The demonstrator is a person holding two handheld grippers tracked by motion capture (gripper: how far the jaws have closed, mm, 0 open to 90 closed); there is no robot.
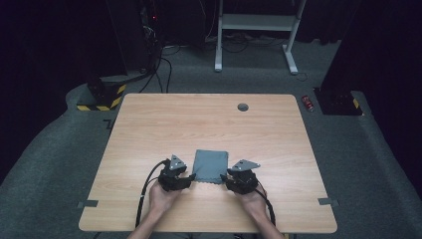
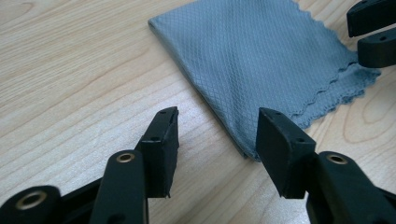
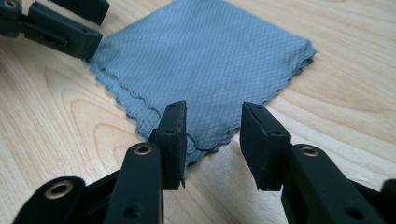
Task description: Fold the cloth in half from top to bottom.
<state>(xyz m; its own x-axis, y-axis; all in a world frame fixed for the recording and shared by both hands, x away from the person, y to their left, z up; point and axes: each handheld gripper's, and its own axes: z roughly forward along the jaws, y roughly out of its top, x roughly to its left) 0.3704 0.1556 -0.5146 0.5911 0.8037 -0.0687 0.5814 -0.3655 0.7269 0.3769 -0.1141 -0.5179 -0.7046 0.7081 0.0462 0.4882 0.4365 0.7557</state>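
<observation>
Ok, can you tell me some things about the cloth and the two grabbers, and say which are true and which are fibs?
1. The cloth is grey-blue. True.
2. The cloth is crumpled in a ball. False: it lies folded flat on the table.
3. The left gripper has open jaws. True.
4. The right gripper lifts the cloth in the air. False: its jaws stand open at a corner of the cloth, which rests on the table.
5. A red cup stands on the table. False: no cup is there.

Black left gripper (image 1: 190, 178), right gripper (image 1: 225, 178), grey triangular top plates, brass rivets, black cables
</observation>
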